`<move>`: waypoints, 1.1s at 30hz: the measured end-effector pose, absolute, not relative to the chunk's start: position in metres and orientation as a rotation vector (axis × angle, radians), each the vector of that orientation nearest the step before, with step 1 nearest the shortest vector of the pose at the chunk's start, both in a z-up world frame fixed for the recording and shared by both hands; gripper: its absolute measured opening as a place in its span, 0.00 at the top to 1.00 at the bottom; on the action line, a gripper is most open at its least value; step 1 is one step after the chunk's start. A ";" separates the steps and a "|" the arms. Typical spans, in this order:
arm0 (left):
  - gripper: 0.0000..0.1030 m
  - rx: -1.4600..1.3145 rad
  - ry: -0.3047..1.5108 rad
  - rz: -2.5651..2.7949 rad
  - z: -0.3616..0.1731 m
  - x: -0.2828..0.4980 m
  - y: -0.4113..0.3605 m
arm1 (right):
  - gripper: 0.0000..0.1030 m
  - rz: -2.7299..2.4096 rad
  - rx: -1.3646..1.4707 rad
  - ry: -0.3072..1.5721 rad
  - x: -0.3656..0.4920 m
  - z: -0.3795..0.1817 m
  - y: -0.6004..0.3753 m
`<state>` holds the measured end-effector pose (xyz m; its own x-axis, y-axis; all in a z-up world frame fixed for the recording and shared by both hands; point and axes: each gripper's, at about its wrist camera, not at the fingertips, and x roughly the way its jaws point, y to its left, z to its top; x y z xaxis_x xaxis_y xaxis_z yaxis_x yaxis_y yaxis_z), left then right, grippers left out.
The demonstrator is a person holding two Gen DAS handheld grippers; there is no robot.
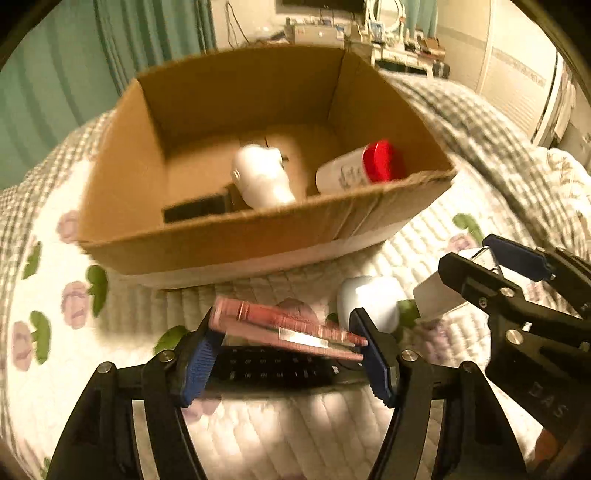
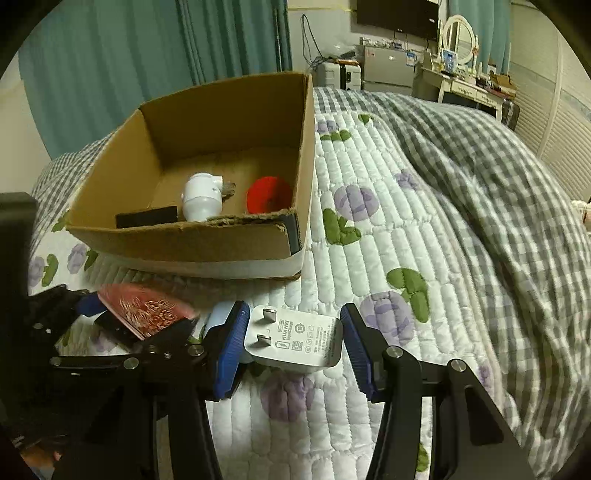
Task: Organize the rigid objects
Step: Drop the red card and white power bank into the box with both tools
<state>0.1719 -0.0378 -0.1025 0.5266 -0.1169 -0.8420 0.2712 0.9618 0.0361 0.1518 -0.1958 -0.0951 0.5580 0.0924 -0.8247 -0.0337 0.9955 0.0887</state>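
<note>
An open cardboard box (image 1: 221,240) (image 2: 192,243) stands on the bed. Inside lie a white plug-like device (image 1: 262,177) (image 2: 201,195), a white bottle with a red cap (image 1: 362,166) (image 2: 269,195) and a black flat item (image 1: 195,212) (image 2: 147,218). My left gripper (image 1: 291,343) is shut on a pink booklet (image 1: 284,328) (image 2: 147,308), held above a black remote (image 1: 273,367) in front of the box. My right gripper (image 2: 293,339) (image 1: 491,266) is shut on a white Huawei charger (image 2: 295,341) (image 1: 439,295) just right of the left one. A white rounded object (image 1: 369,299) lies between them.
The bed has a white quilted cover with purple flowers (image 2: 369,240) and a grey checked blanket (image 2: 498,184) bunched at the right. Green curtains (image 2: 129,55), a dresser with mirror (image 2: 458,37) and a wall TV (image 2: 399,14) stand at the far end of the room.
</note>
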 end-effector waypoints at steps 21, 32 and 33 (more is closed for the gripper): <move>0.91 0.145 0.806 -0.218 -0.004 0.132 -0.027 | 0.51 0.129 0.043 0.845 0.128 -0.006 -0.199; 0.91 0.131 0.713 -0.169 0.034 0.187 -0.014 | 0.51 0.231 -0.036 0.729 0.194 0.063 -0.176; 0.91 0.129 0.718 -0.165 0.031 0.196 -0.014 | 0.51 0.237 -0.039 0.730 0.200 0.063 -0.175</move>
<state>0.1956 -0.0136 0.0305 0.7409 -0.1058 -0.6632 0.1944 0.9790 0.0610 0.2004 -0.1749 0.0628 0.7198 0.2011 -0.6644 -0.2285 0.9724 0.0469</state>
